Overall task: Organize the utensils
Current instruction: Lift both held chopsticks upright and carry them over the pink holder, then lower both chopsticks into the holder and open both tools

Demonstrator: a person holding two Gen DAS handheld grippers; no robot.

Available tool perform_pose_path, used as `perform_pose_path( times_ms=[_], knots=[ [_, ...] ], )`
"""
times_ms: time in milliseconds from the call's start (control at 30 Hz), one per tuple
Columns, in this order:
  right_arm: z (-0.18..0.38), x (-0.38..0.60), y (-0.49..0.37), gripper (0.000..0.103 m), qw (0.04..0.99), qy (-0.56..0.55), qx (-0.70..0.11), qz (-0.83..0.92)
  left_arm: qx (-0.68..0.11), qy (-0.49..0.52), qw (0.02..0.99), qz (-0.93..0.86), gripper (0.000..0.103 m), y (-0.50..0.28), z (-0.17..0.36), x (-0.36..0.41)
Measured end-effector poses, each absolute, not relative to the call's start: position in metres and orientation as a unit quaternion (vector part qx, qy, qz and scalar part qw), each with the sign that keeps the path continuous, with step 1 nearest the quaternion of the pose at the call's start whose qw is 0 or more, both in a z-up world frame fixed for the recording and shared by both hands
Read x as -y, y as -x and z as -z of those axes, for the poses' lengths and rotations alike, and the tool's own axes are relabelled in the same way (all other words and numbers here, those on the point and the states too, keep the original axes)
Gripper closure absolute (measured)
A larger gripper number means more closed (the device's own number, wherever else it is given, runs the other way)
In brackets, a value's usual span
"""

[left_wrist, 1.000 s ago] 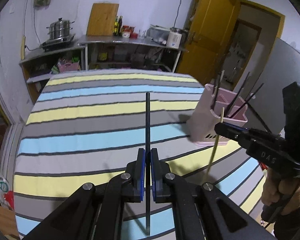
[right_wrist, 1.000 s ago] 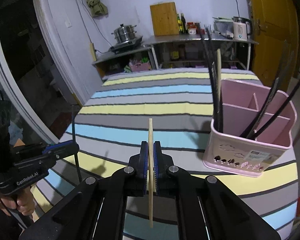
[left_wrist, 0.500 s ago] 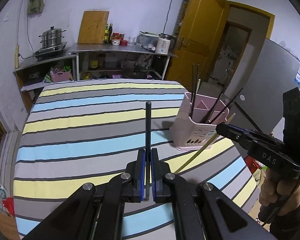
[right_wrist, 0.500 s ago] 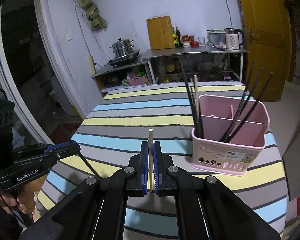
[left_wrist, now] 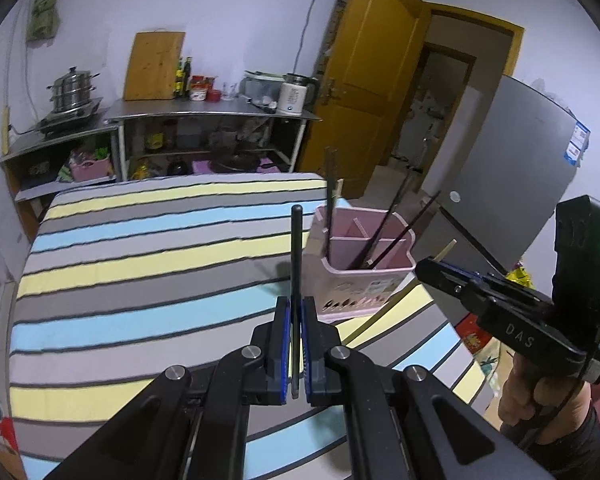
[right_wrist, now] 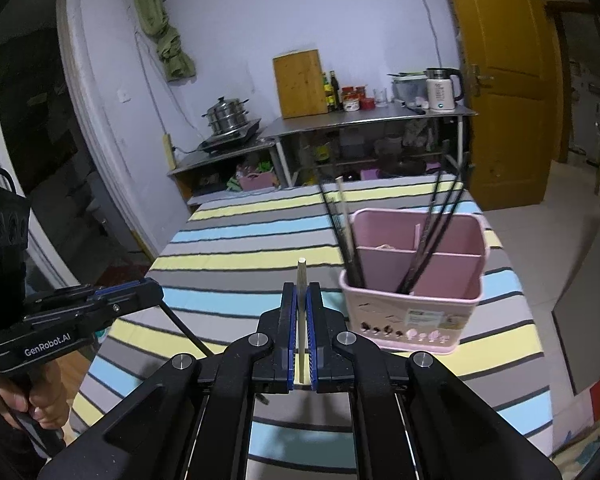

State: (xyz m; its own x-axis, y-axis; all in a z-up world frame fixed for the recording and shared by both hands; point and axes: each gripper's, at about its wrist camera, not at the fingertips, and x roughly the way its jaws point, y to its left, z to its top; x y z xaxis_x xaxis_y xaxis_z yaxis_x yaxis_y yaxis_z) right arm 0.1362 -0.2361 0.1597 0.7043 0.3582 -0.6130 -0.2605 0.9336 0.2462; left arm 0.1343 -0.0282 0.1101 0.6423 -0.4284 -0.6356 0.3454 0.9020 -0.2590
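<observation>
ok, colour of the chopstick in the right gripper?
Pale wood chopstick, clearest in the right wrist view.

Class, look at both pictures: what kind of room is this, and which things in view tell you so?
Most likely a home kitchen. A stacked steamer pot sits on a cooker, a wooden cutting board leans on the wall beside sauce bottles, and an electric kettle stands on the metal counter.

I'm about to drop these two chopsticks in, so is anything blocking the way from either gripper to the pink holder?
Nothing visible does. The left gripper holds a black chopstick, the right gripper a pale chopstick; only bare striped cloth lies before the pink holder. Chopsticks already standing inside lean across some compartments.
</observation>
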Motion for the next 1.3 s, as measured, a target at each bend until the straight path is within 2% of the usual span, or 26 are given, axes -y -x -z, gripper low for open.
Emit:
perform_pose_path(
  times_ms=[733, 1300],
  knots=[
    [-0.225, 0.290, -0.167, 0.098, 0.955, -0.077, -0.264, -0.111, -0.287, 0.049, 0.922, 0.256, 0.098, -0.202, -0.192, 0.097],
    [-0.177, 0.283, -0.200, 0.098, 0.945, -0.065, -0.306, -0.099, -0.332, 0.034, 0.910, 0.247, 0.098, -0.250, -0.125, 0.122]
  ],
)
